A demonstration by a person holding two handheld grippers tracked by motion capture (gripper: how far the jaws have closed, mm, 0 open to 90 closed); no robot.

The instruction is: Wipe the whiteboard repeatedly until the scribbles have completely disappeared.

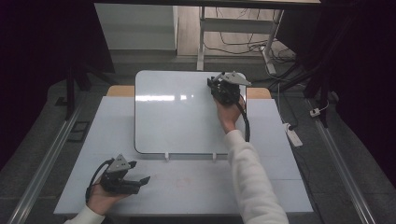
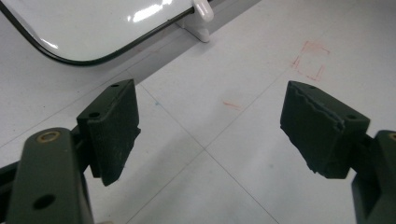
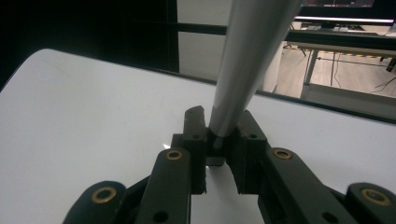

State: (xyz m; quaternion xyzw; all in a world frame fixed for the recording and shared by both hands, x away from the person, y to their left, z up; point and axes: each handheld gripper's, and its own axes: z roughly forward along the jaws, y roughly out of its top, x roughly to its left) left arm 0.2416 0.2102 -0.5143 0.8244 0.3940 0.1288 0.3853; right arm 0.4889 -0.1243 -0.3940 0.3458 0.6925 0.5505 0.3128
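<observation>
The right tongs [image 3: 219,140] are clenched on the lower end of a silvery marker [image 3: 247,60], held over the far right corner of the whiteboard [image 1: 177,116] that lies flat on the desk [image 1: 196,186], so the step in hand looks like bringing the tip to the board to write or draw. The left tongs [image 1: 140,179] rest released and empty on the desk's near left, close to the board's near edge. Next, I'd say, the marker needs a steady press onto the glossy surface without slipping in the grip.
</observation>
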